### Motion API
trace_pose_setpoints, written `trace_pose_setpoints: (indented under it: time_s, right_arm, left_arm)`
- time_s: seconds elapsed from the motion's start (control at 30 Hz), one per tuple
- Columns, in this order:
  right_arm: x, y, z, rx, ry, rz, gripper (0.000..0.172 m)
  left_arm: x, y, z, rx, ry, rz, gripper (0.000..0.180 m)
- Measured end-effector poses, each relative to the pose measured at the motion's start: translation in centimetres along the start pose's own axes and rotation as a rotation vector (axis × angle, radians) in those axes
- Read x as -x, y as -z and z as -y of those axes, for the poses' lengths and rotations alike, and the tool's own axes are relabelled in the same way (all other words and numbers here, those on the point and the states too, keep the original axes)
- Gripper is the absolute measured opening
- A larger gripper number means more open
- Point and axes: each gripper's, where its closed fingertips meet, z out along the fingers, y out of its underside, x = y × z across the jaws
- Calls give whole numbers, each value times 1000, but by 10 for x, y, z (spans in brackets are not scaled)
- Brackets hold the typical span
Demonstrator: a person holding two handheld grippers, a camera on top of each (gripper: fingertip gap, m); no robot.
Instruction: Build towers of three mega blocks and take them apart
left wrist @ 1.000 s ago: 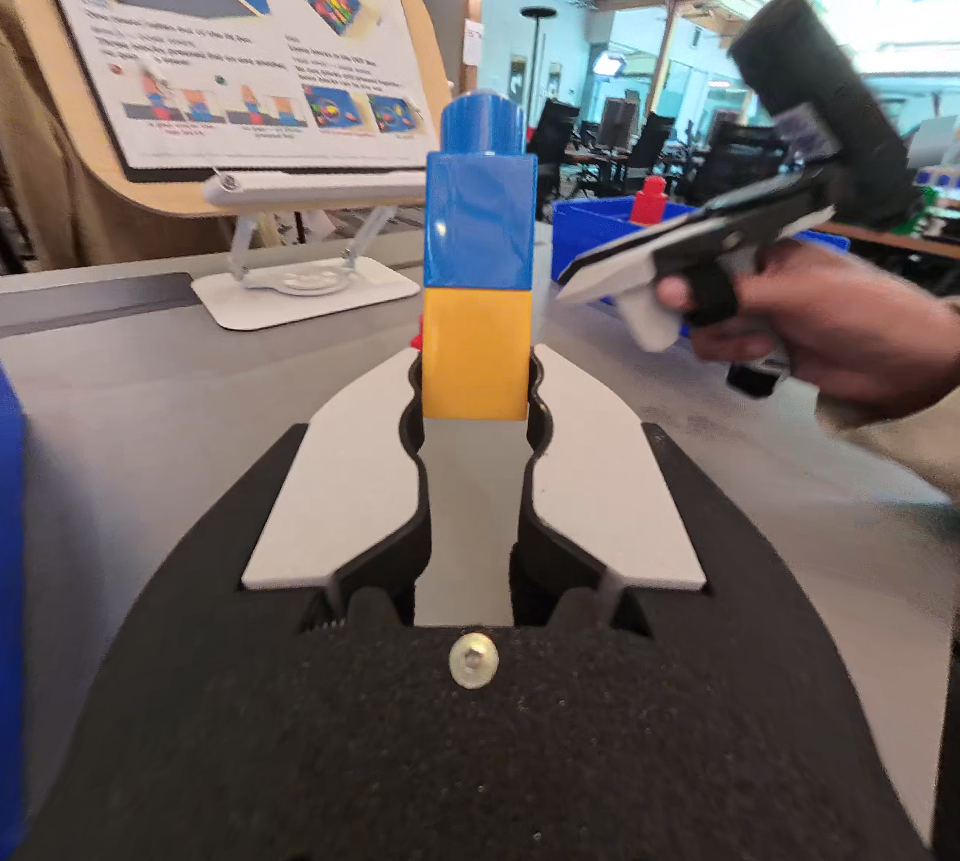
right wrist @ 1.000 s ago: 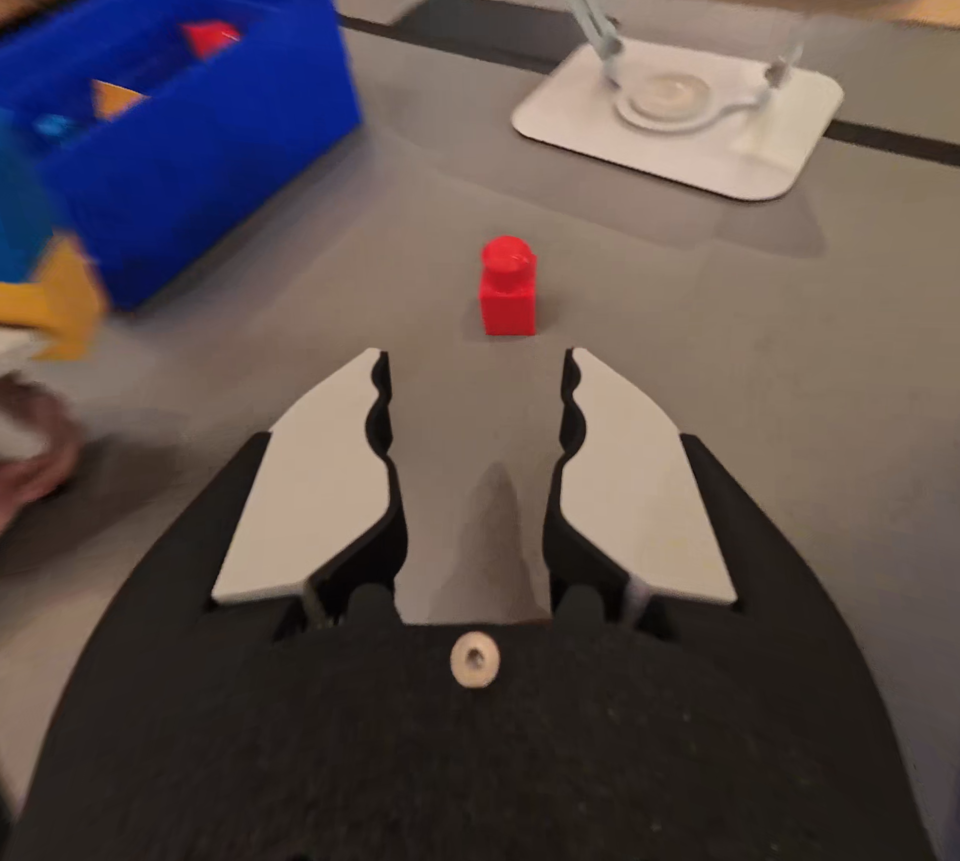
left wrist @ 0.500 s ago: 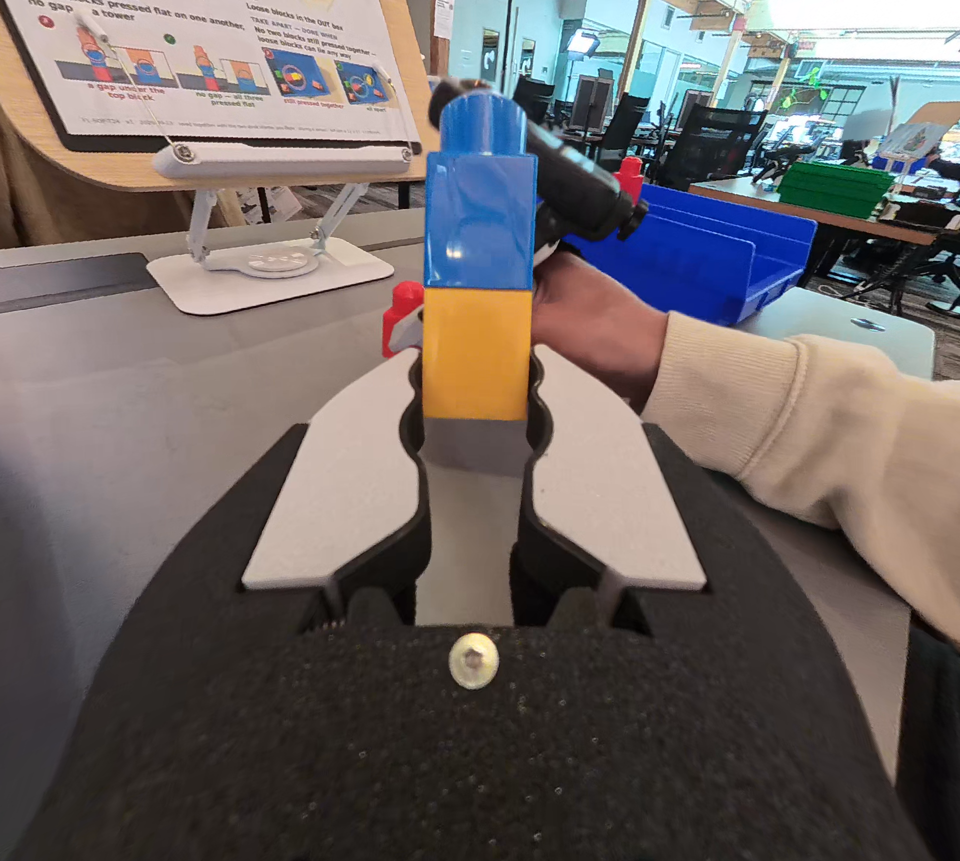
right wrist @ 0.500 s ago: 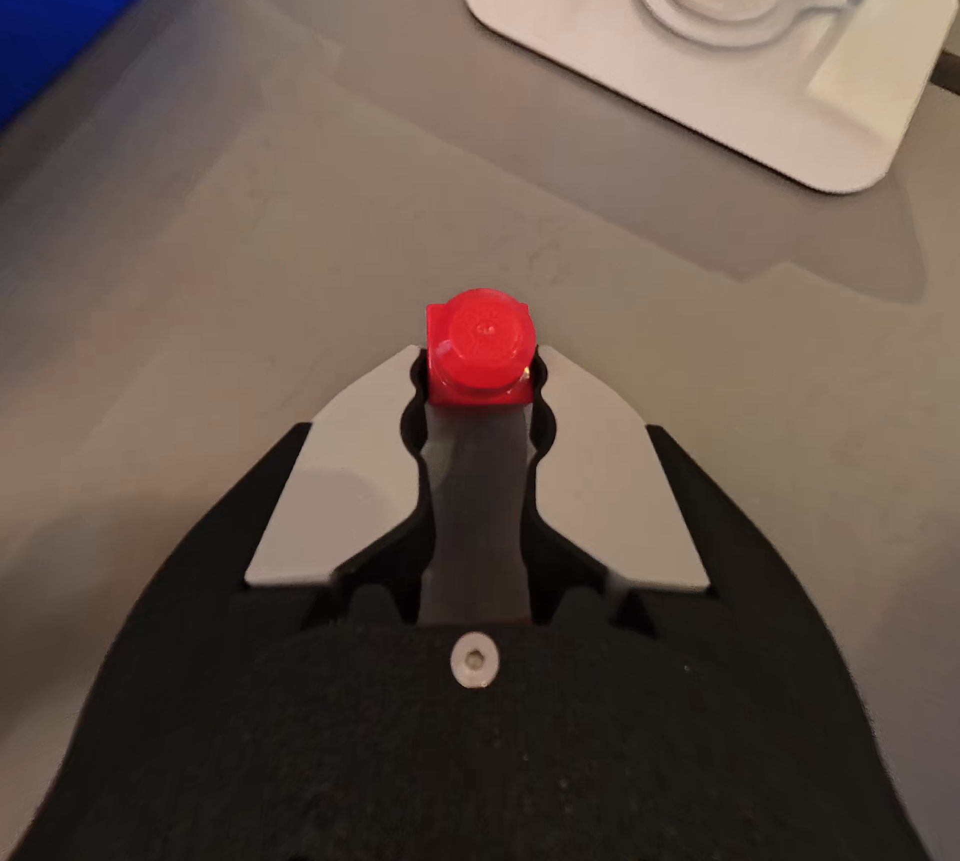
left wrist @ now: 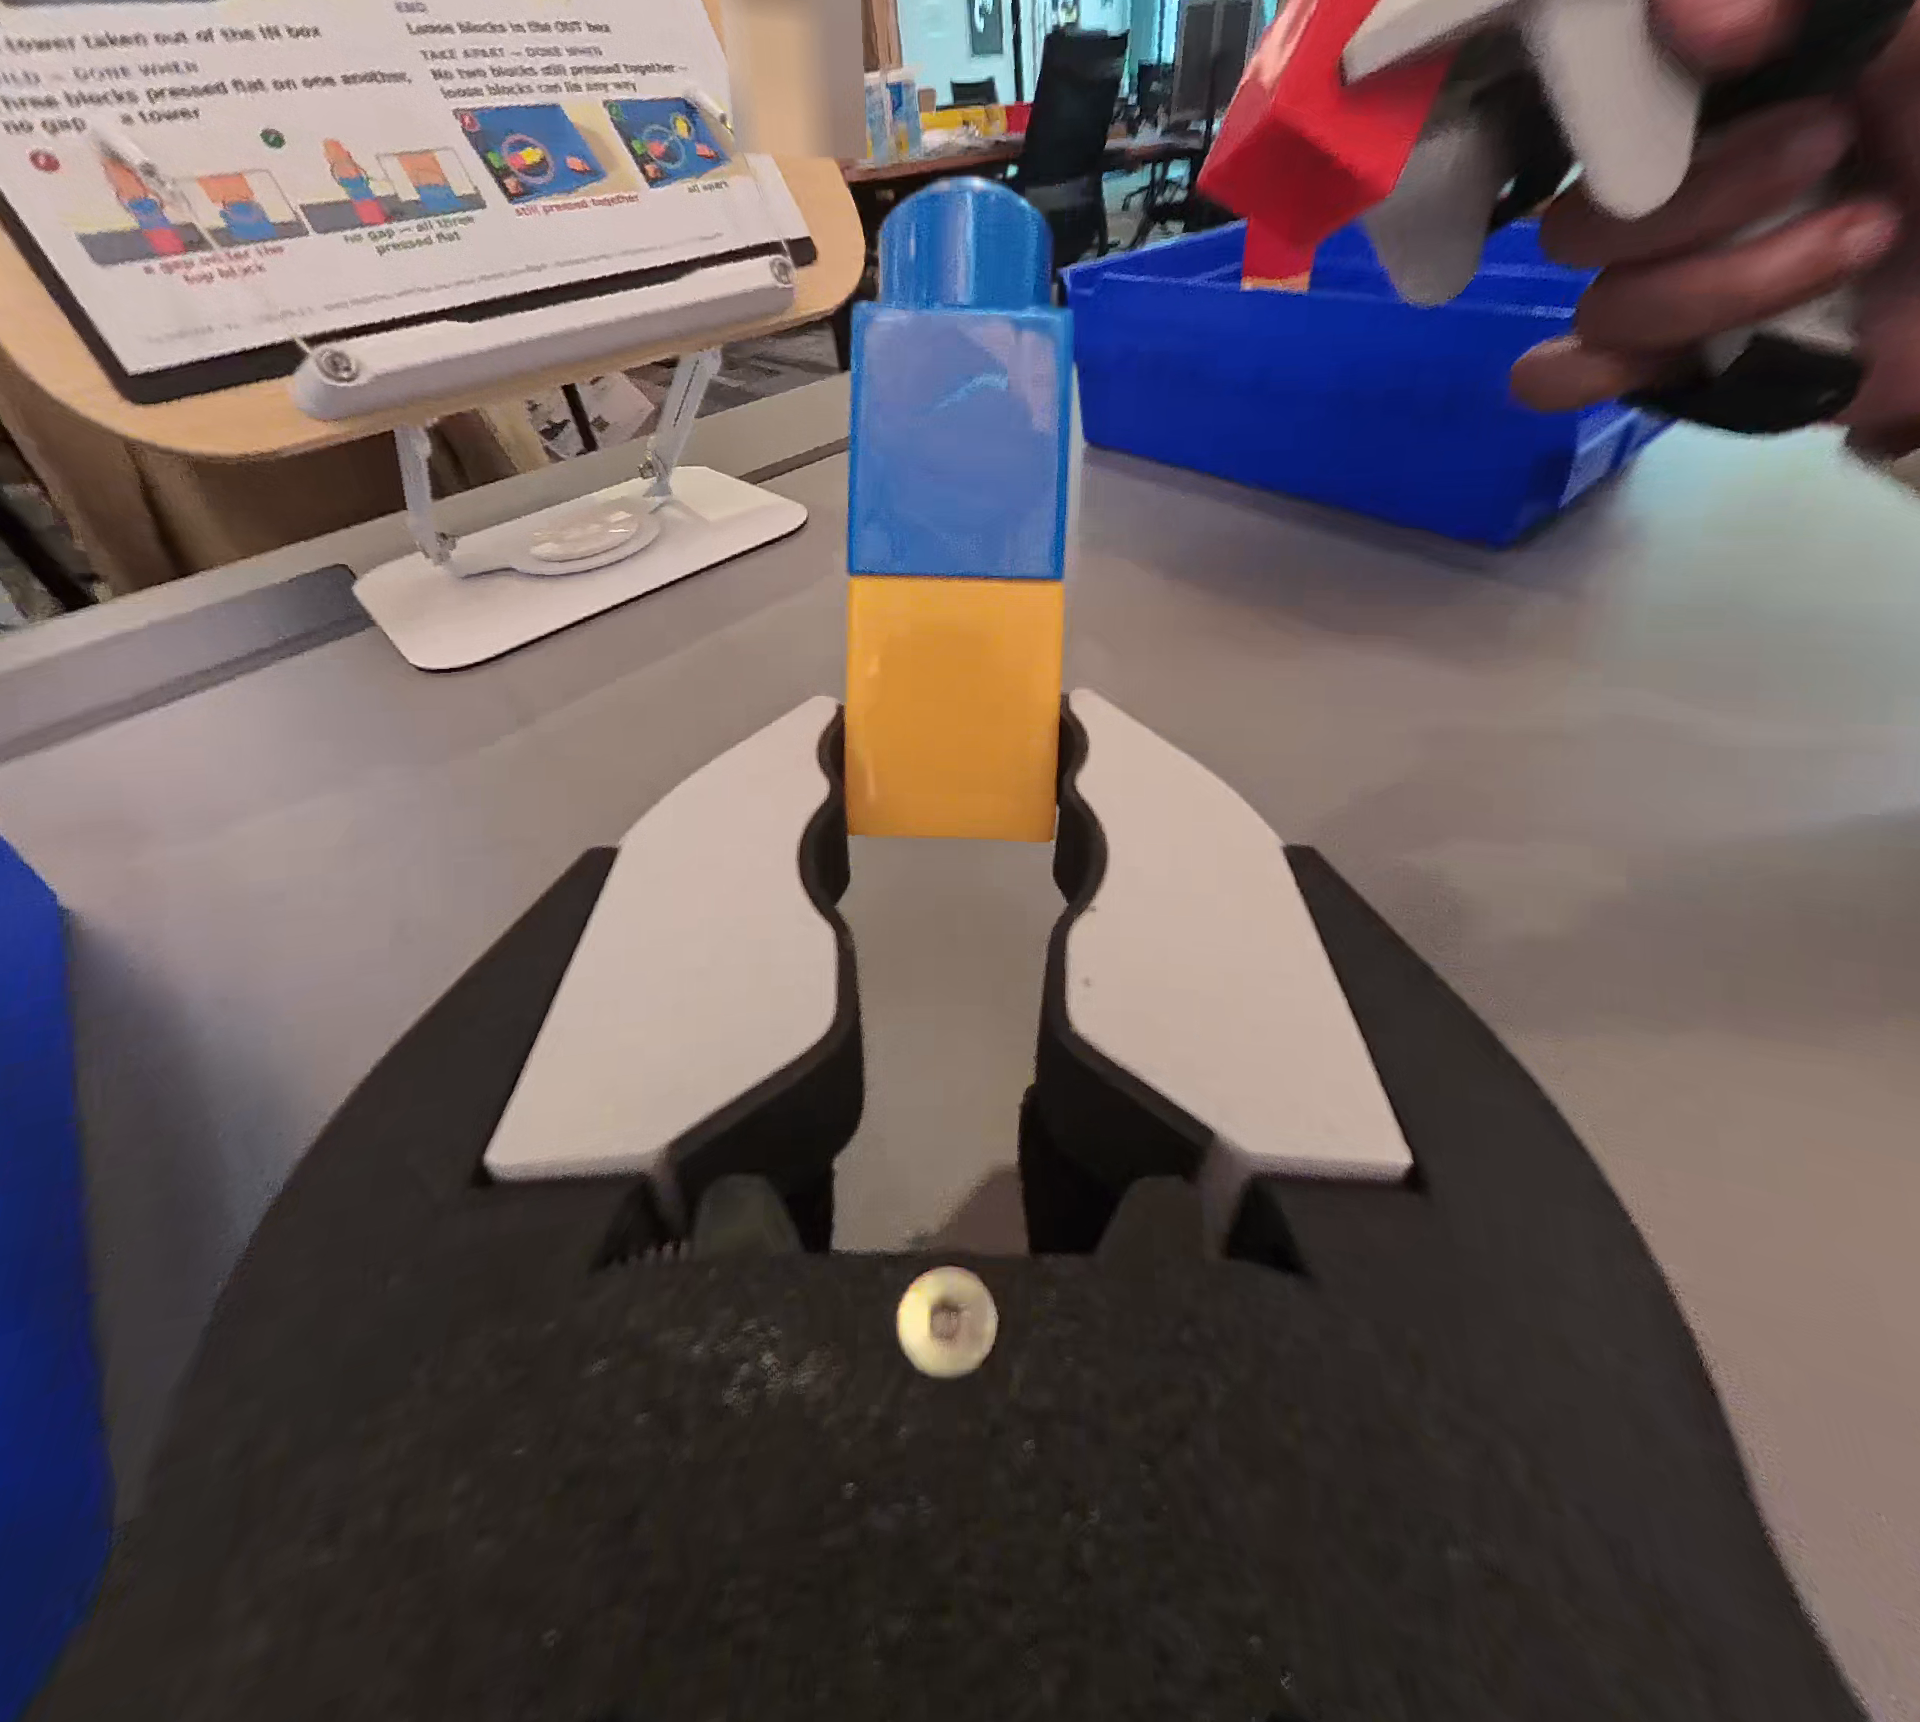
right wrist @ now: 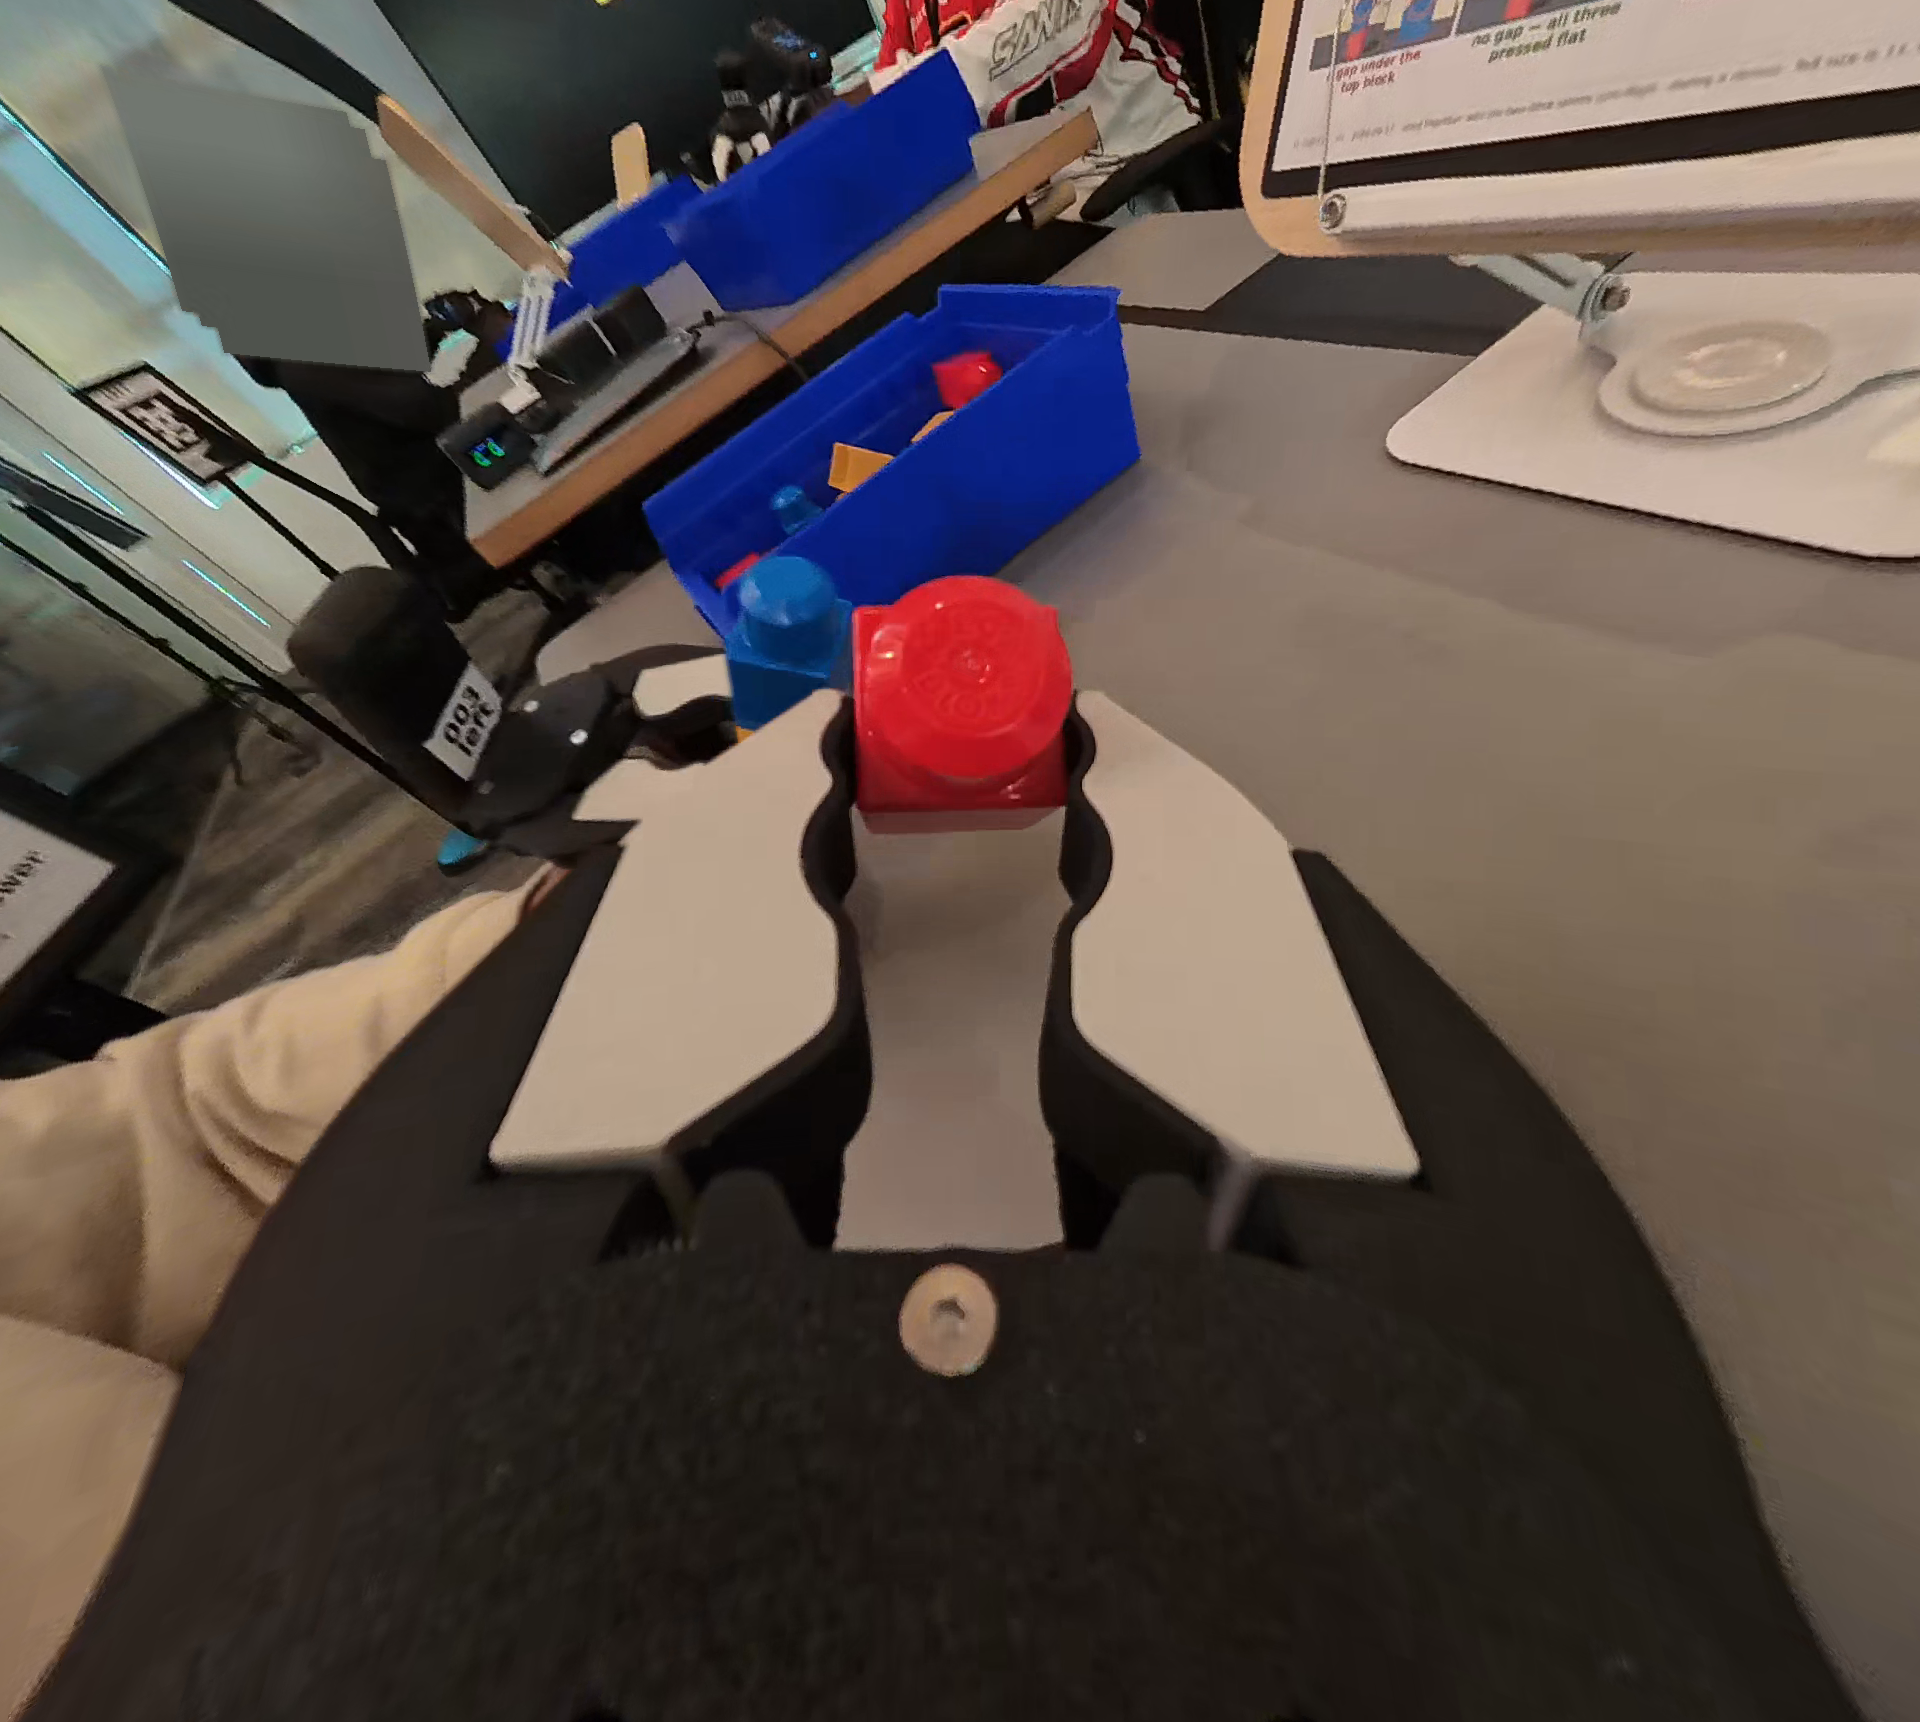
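right wrist view: red block clamped in gripper.

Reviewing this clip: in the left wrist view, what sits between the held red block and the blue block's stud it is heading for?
Nothing. In the left wrist view only open air and background separate the red block from the blue block stud.

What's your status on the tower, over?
Left gripper clamped on yellow block, blue block pressed on top. Right gripper holding red block, up beside the stack, not yet seated. Nothing in the way.
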Motion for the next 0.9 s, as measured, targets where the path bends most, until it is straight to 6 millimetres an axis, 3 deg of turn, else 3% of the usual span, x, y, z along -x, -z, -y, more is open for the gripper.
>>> trace_pose_setpoints:
  time_s: [0.1, 0.27, 0.9]
  right_arm:
    - [8, 1, -3, 14, -31, 13, 36]
    - [20, -16, -5, 83, -25, 28, 36]
    - [19, -38, -26, 206, -28, 2, 37]
  left_arm:
    - [-13, -6, 1, 27, -107, -2, 36]
    - [-26, -18, 3, 63, -236, -2, 36]
    - [-33, -29, -1, 96, -291, -9, 36]
